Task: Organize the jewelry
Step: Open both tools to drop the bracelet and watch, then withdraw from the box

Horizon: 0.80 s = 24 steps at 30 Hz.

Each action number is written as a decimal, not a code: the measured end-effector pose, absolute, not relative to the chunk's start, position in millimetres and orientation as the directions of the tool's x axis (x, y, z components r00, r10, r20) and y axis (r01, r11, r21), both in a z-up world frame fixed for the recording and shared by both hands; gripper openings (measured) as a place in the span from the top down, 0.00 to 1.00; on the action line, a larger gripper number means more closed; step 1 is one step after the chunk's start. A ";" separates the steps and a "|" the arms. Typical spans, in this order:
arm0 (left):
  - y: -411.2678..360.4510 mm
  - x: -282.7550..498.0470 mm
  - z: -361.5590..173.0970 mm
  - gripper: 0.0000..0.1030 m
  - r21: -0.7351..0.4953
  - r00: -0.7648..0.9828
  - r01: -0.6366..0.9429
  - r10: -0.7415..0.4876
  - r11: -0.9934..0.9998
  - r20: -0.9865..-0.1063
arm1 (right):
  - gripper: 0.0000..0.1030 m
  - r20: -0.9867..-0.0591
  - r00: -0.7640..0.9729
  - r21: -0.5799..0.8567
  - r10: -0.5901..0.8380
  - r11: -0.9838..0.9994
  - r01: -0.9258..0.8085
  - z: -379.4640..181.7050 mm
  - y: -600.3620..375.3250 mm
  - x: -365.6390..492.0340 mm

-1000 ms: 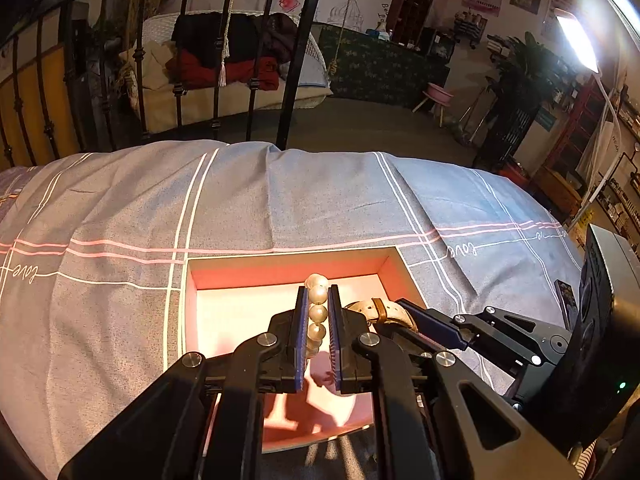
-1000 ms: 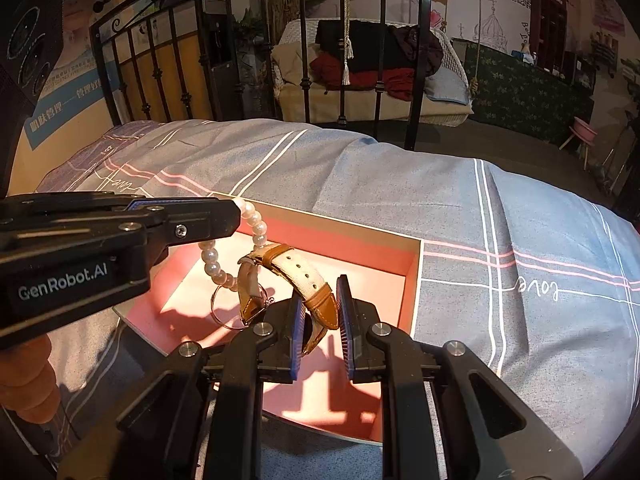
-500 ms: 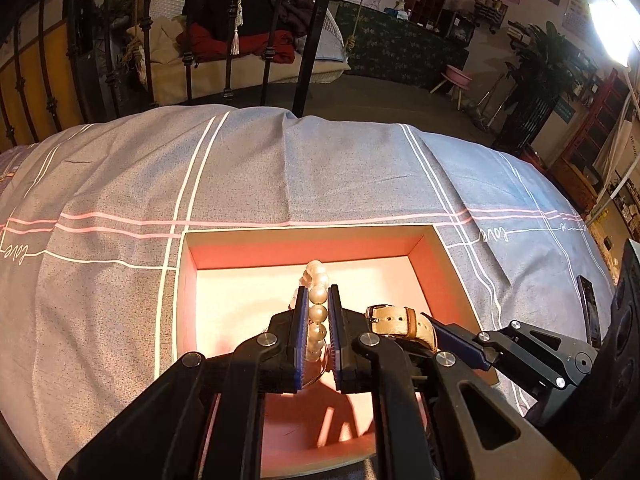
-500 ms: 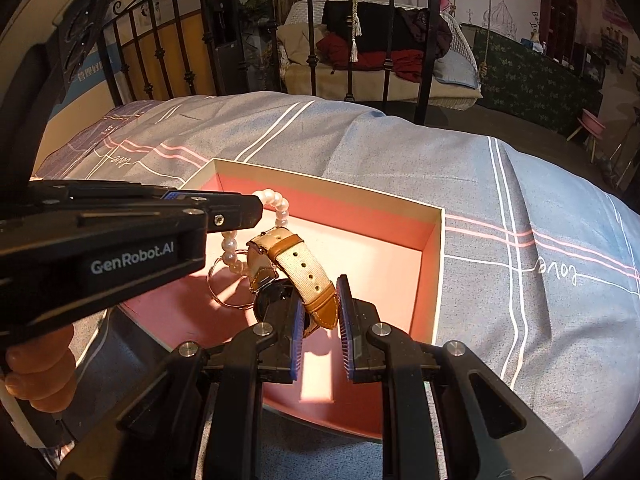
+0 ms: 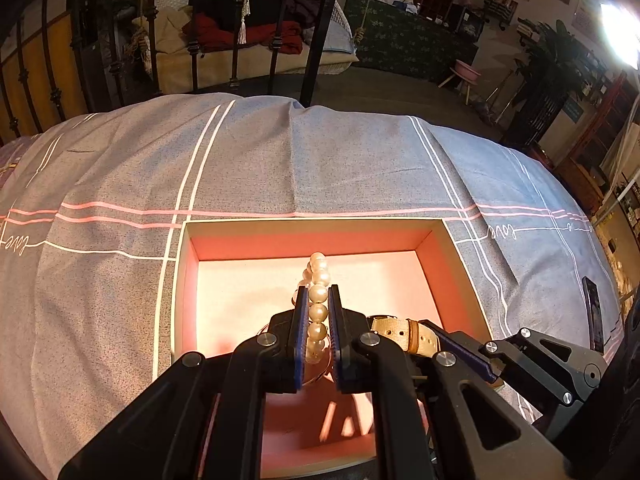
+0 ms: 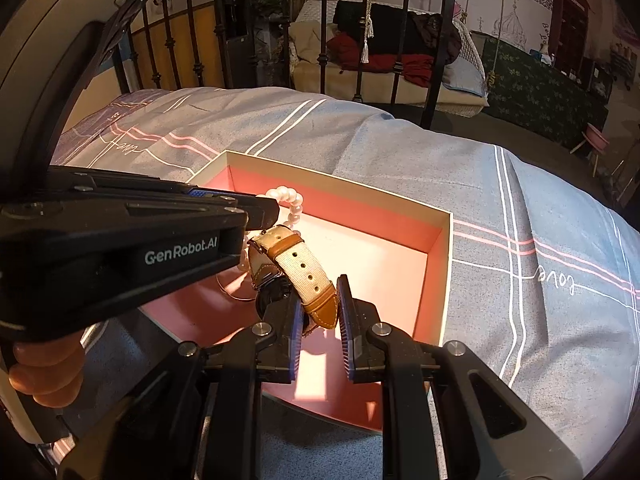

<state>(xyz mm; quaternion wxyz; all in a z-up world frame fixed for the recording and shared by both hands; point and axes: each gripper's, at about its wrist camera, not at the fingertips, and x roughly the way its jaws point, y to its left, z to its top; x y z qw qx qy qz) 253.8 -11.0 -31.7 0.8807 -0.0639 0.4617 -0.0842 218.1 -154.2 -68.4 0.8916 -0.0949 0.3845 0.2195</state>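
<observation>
Over one pink box [image 5: 456, 248], left claw [image 5: 318, 300] pinching one pearl bracelet [image 5: 318, 280], right claw [image 6: 318, 304] pinching one watch [image 6: 296, 264]

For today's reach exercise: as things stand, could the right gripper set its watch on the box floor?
Probably yes. The right gripper holds the watch over the open box; only the pearl bracelet hangs nearby.
</observation>
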 end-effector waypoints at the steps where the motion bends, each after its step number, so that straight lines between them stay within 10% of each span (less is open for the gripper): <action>1: -10.6 253.4 -31.0 0.91 -0.187 0.560 0.088 -0.203 0.978 -0.803 | 0.84 -0.728 0.608 -0.003 0.317 0.885 -0.465 -68.1 -153.6 217.5; 4: -10.1 252.4 -28.7 0.87 -0.177 0.565 0.079 -0.190 0.981 -0.803 | 0.83 -0.734 0.606 -0.021 0.307 0.881 -0.472 -68.0 -151.2 215.1; 6: -8.8 250.5 -25.5 0.66 -0.178 0.571 0.070 -0.186 0.982 -0.800 | 0.79 -0.738 0.609 -0.044 0.289 0.881 -0.471 -67.2 -147.9 213.3; 10: -4.2 241.6 -13.9 0.43 -0.165 0.608 0.052 -0.162 0.985 -0.777 | 0.36 -0.722 0.647 -0.108 0.246 0.883 -0.456 -61.3 -145.1 204.0; 24: 0.9 169.7 7.6 0.38 -0.157 0.660 0.108 -0.189 0.982 -0.728 | 0.34 -0.604 0.746 -0.061 0.281 0.917 -0.394 -25.4 -181.4 129.9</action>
